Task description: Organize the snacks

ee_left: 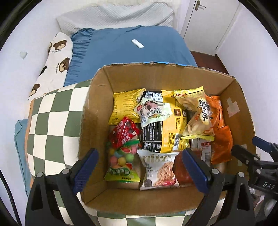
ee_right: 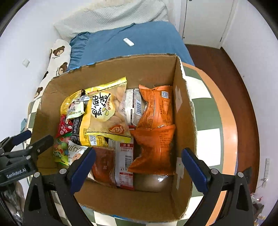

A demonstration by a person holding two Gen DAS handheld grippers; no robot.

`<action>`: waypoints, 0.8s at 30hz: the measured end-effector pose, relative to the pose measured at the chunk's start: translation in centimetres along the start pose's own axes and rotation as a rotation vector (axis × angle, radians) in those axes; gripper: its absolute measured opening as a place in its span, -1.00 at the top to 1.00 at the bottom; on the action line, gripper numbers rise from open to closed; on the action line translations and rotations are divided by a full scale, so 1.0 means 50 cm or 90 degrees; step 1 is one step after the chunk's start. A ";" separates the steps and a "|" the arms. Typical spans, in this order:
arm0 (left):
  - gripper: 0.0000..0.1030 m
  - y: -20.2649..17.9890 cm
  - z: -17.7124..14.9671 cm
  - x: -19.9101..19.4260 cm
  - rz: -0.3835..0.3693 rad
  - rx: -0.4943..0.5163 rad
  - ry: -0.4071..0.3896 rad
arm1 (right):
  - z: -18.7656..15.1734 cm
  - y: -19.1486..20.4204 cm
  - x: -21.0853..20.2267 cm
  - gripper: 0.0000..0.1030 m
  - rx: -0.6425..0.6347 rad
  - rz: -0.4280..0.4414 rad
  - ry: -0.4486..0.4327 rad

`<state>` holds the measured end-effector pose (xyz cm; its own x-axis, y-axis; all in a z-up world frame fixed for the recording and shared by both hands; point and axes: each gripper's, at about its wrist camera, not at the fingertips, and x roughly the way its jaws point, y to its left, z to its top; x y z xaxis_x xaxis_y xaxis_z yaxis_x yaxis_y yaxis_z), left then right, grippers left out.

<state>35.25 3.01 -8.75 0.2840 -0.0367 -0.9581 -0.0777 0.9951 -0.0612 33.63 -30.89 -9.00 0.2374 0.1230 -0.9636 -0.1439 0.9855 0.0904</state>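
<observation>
An open cardboard box (ee_left: 97, 107) (ee_right: 182, 107) stands on a green-and-white checkered table and holds several snack packets. In the left wrist view I see yellow bags (ee_left: 125, 107), a red packet (ee_left: 125, 133), a candy bag (ee_left: 121, 163), an oat cookie packet (ee_left: 159, 172) and orange bags (ee_left: 220, 132). The right wrist view shows a yellow chicken-snack bag (ee_right: 104, 113) and orange bags (ee_right: 156, 132). My left gripper (ee_left: 140, 170) is open and empty above the box's near side. My right gripper (ee_right: 138, 168) is open and empty above the box's right part.
The checkered table (ee_left: 52, 125) (ee_right: 208, 139) has an orange rim. Behind it lies a bed with a blue cover (ee_left: 132, 52), a white remote (ee_left: 137, 43), a bear-print pillow (ee_left: 55, 62) and a white pillow (ee_left: 114, 15). A white door (ee_left: 208, 22) stands at the back right.
</observation>
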 end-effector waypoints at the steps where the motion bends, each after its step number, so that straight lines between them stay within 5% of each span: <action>1: -0.92 0.001 -0.005 -0.010 0.000 -0.002 -0.008 | -0.003 0.000 -0.008 -0.95 0.001 0.000 -0.006; 10: -0.92 -0.007 -0.060 -0.136 0.011 -0.006 -0.105 | -0.045 0.013 -0.105 -0.96 -0.006 -0.005 -0.087; 24: -0.92 -0.024 -0.206 -0.338 0.005 0.000 -0.244 | -0.209 0.035 -0.342 -0.99 -0.034 -0.020 -0.244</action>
<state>20.68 1.50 4.65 0.6198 0.0082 -0.7848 -0.0815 0.9952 -0.0540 19.28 -32.49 5.04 0.5829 0.1382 -0.8007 -0.1790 0.9831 0.0394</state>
